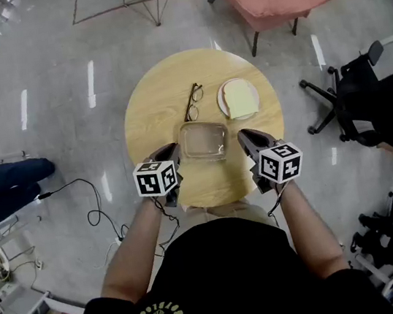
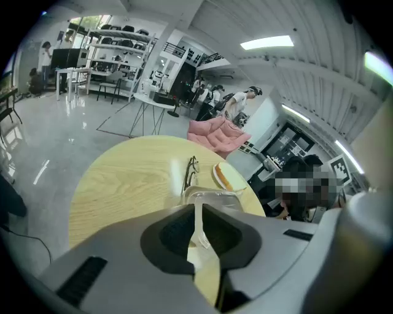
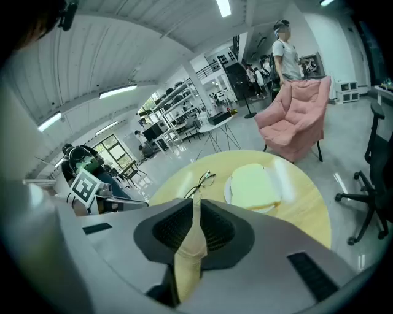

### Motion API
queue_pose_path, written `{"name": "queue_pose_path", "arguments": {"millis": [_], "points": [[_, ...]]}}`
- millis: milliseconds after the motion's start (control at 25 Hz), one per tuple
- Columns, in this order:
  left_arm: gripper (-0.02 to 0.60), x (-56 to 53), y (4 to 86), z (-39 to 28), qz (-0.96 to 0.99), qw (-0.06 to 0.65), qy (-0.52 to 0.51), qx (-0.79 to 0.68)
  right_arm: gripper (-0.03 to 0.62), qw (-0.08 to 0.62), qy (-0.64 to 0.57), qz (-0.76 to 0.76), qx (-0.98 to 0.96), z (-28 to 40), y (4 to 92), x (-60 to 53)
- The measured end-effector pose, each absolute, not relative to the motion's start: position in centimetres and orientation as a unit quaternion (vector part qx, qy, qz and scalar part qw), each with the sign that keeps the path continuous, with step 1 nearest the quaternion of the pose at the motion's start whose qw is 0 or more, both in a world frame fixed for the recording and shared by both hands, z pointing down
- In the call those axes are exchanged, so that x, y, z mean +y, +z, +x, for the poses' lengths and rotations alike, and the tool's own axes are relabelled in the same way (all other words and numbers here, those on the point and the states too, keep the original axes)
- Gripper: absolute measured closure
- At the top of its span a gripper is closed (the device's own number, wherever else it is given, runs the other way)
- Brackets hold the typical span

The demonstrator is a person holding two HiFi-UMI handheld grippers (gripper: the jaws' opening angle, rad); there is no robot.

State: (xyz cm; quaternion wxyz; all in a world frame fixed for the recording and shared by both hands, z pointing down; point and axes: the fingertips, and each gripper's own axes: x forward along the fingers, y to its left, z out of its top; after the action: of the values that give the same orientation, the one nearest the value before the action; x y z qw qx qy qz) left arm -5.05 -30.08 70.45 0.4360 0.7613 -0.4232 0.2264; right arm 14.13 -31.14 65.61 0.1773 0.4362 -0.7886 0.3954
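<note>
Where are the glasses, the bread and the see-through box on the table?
glasses (image 1: 196,92): head view, on one lens.
bread (image 1: 240,98): head view, on the middle of the slice.
see-through box (image 1: 204,141): head view, on the middle of its lid.

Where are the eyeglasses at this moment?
Head view: the eyeglasses lie on the round table's far half, just left of the bread plate, beyond the clear container.

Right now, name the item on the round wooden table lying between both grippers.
The clear plastic container, at the table's near edge; the black-framed eyeglasses and white plate of bread lie farther back.
</note>
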Motion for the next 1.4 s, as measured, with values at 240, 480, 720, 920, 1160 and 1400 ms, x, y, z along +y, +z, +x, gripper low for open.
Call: {"name": "queue_pose_path", "arguments": {"millis": [240, 480, 720, 920, 1160, 1400], "points": [[0.466, -29.4, 72.1, -4.3, 0.749, 0.464, 0.238, -0.409, 0.49, 0.181, 0.45, 0.424, -0.765, 14.3, 69.0, -30.2], [0.453, -28.9, 73.4, -4.1, 0.74, 0.472, 0.248, -0.411, 0.462, 0.201, 0.488, 0.404, -0.747, 13.9, 72.4, -29.2], [0.453, -28.7, 74.2, -4.0, 0.73, 0.485, 0.252, -0.41, 0.459, 0.207, 0.526, 0.388, -0.728, 13.0, 74.9, -28.8], [0.453, -28.1, 74.9, -4.0, 0.727, 0.493, 0.257, -0.403, 0.496, 0.21, 0.542, 0.376, -0.722, 12.4, 76.2, -28.4], [0.456, -28.0, 75.1, -3.9, 0.723, 0.501, 0.254, -0.403, 0.519, 0.191, 0.548, 0.397, -0.711, 12.6, 75.8, -29.0], [0.498, -27.5, 74.9, -4.3, 0.716, 0.514, 0.238, -0.408, 0.523, 0.184, 0.543, 0.401, -0.714, 12.2, 74.7, -28.4]]}}
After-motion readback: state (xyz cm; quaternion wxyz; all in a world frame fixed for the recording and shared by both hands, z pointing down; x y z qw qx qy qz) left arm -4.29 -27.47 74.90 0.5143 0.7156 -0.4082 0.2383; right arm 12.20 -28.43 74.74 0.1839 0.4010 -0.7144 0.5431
